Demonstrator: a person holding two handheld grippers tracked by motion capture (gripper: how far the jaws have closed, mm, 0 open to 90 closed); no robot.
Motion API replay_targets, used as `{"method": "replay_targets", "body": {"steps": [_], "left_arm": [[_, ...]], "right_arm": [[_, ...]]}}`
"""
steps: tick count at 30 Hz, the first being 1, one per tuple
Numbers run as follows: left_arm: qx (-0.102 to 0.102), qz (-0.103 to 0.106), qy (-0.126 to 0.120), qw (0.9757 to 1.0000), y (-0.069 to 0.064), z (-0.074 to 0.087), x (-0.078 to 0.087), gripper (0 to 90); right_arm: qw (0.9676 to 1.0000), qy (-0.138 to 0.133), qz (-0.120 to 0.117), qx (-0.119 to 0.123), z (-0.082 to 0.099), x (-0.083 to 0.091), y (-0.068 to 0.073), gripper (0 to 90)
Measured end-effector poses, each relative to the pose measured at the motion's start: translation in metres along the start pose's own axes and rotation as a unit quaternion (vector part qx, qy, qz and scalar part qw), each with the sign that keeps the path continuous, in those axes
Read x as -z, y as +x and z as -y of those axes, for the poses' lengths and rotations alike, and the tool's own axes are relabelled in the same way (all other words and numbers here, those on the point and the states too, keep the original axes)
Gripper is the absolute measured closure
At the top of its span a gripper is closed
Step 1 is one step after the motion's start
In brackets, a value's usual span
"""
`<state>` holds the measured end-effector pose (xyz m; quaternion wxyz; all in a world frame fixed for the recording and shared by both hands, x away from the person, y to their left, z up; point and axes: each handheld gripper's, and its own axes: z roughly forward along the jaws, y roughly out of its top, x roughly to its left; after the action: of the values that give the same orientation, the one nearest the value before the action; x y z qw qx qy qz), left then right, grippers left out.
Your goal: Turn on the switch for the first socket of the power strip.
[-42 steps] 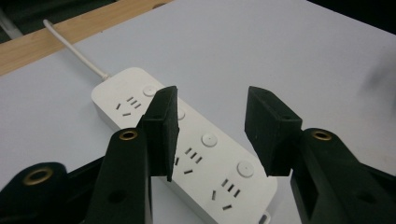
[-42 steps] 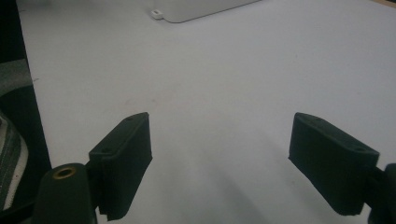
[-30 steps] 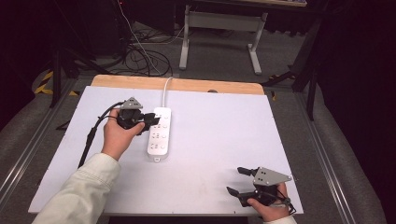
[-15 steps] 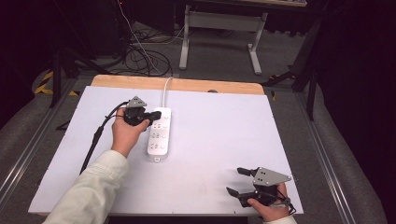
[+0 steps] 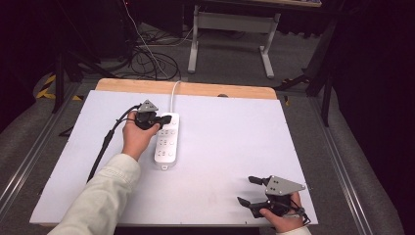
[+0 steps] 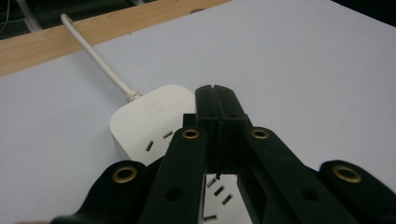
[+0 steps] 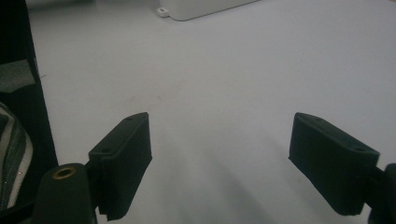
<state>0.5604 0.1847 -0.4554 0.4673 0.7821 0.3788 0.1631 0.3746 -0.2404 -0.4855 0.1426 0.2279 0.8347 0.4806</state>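
Lowered onto the power strip (image 6: 154, 116), left gripper (image 6: 215, 93) has just pinched empty; right gripper (image 7: 233, 163) gapes wide.

A white power strip (image 5: 166, 141) lies flat on the pale counter (image 5: 230, 147), its long side running from the near edge toward the far wooden edge, a little left of the middle. It is a rounded rectangular block with rows of dark socket slots on its upper face. A small tab sticks out at its near end. From the far end a white cord (image 5: 174, 89) leaves through a ribbed collar and runs straight back over the wooden strip.
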Motion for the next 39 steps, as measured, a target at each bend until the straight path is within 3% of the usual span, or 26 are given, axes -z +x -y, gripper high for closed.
{"method": "replay_targets", "body": {"steps": [7, 9, 20, 25, 34, 39], "left_arm": [[0.002, -0.003, 0.005, 1.0000, 0.002, 0.003, -0.009, 90.0], [-0.007, -0.006, 0.005, 0.9999, 0.005, 0.004, -0.011, 90.0], [0.000, -0.002, 0.010, 0.9999, 0.007, 0.009, -0.022, 90.0], [-0.009, -0.004, 0.015, 0.9998, 0.007, 0.011, -0.025, 90.0], [-0.005, -0.009, 0.007, 0.9999, 0.008, 0.011, -0.027, 90.0], [-0.030, -0.009, 0.022, 0.9993, 0.006, 0.007, -0.027, 90.0]], "right_arm": [[1.0000, 0.002, -0.002, -0.001, 0.001, 0.000, 0.000, 21.6], [1.0000, 0.002, -0.003, -0.001, 0.001, 0.000, 0.000, 21.6], [1.0000, 0.004, -0.008, -0.001, 0.002, -0.001, -0.001, 21.5], [1.0000, 0.004, -0.009, -0.001, 0.002, -0.001, -0.001, 21.5], [0.9999, 0.007, -0.012, -0.003, 0.002, -0.002, -0.002, 21.5], [0.9999, 0.008, -0.013, -0.004, 0.003, -0.003, -0.002, 21.4]]}}
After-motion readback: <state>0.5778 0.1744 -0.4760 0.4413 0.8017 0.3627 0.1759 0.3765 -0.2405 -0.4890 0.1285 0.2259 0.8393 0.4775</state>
